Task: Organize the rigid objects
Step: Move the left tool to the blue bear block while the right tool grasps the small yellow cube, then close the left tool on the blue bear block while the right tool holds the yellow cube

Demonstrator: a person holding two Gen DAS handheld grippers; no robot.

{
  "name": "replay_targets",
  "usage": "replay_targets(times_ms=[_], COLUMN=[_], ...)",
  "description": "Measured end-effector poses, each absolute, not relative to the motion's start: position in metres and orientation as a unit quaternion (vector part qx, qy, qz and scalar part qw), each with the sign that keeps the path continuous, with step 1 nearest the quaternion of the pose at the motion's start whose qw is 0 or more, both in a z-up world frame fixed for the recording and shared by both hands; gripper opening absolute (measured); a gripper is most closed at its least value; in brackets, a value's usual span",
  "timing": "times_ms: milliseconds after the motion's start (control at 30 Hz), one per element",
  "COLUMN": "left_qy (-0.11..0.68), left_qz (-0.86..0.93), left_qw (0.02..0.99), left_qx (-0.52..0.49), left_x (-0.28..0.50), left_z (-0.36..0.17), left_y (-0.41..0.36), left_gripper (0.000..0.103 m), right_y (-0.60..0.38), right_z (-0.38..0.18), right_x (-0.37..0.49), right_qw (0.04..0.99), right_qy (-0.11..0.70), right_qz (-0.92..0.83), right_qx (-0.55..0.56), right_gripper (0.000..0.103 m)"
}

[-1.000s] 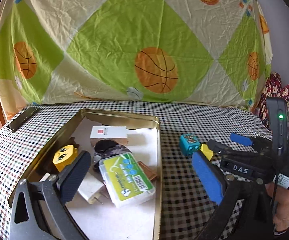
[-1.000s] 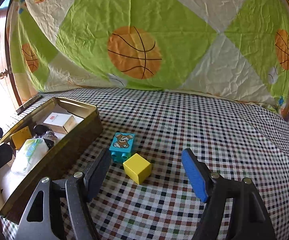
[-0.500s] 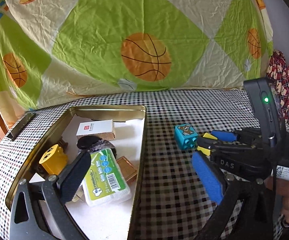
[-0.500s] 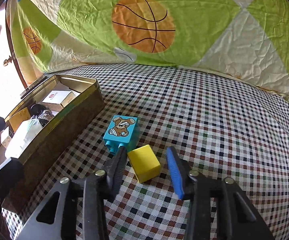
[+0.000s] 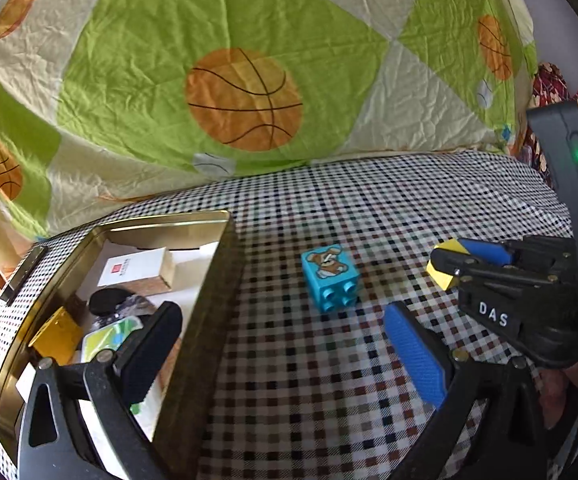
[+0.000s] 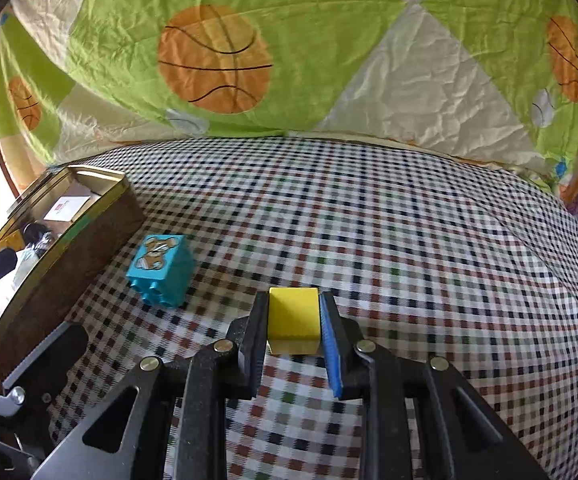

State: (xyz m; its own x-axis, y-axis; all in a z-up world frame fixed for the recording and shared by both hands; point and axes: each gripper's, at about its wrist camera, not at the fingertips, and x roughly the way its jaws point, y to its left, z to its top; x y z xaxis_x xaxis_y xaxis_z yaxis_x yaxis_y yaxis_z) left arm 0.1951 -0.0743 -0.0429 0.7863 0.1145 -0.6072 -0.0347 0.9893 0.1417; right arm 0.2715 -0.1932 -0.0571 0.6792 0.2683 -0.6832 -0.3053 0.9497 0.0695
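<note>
My right gripper (image 6: 294,320) is shut on a yellow cube (image 6: 292,318) and holds it just above the checkered cloth; it also shows in the left wrist view (image 5: 455,258), with the yellow cube (image 5: 443,270) between its fingers. A blue toy brick with a bear picture (image 6: 161,270) lies on the cloth to the left of it and right of the gold tin (image 6: 61,240). My left gripper (image 5: 281,344) is open and empty, straddling the tin's right wall (image 5: 209,300), with the blue brick (image 5: 330,278) ahead.
The gold tin holds a white box (image 5: 135,270), a yellow item (image 5: 55,336), a green-labelled packet (image 5: 107,336) and a dark object (image 5: 109,300). A basketball-print sheet (image 6: 289,48) hangs behind the table. The checkered cloth (image 6: 409,240) extends to the right.
My right gripper closed on the yellow cube and lifted it away from the blue brick. My left gripper shifted right, from over the tin toward the blue brick.
</note>
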Motion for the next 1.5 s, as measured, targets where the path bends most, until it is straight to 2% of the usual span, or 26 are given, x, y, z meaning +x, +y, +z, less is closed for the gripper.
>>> replay_targets(times_ms=[67, 200, 267, 300, 400, 500, 633, 700, 733, 1500], left_qy=[0.336, 0.364, 0.377, 0.388, 0.403, 0.415, 0.430, 0.432, 0.434, 0.371], left_qz=[0.032, 0.011, 0.008, 0.001, -0.004, -0.005, -0.012, -0.016, -0.016, -0.028], left_qw=[0.939, 0.930, 0.925, 0.921, 0.915, 0.910, 0.902, 0.901, 0.901, 0.928], left_qx=[0.065, 0.047, 0.043, 0.039, 0.026, 0.017, 0.020, 0.014, 0.011, 0.026], left_x=[0.208, 0.230, 0.240, 0.246, 0.259, 0.269, 0.273, 0.273, 0.273, 0.250], left_z=[-0.047, -0.055, -0.060, -0.062, -0.066, -0.070, -0.075, -0.075, -0.076, -0.056], left_y=[-0.082, -0.086, -0.088, -0.088, -0.087, -0.086, -0.089, -0.088, -0.087, -0.090], left_gripper=[0.102, 0.095, 0.086, 0.076, 0.066, 0.064, 0.041, 0.037, 0.031, 0.031], right_y=[-0.203, -0.209, -0.211, -0.213, -0.216, -0.217, -0.216, -0.215, -0.214, -0.215], right_z=[-0.057, -0.056, -0.055, -0.055, -0.055, -0.055, -0.054, -0.054, -0.053, -0.041], right_x=[0.274, 0.276, 0.275, 0.275, 0.274, 0.275, 0.274, 0.273, 0.273, 0.260], right_qw=[0.917, 0.921, 0.922, 0.922, 0.924, 0.924, 0.925, 0.926, 0.927, 0.942], right_qy=[0.371, 0.367, 0.366, 0.365, 0.362, 0.359, 0.357, 0.353, 0.351, 0.310], right_qz=[0.147, 0.129, 0.126, 0.126, 0.125, 0.128, 0.131, 0.133, 0.134, 0.125], right_qx=[-0.013, -0.012, -0.009, -0.006, -0.003, 0.000, 0.002, 0.003, 0.003, 0.005], right_gripper=[0.027, 0.027, 0.027, 0.027, 0.027, 0.027, 0.027, 0.027, 0.027, 0.027])
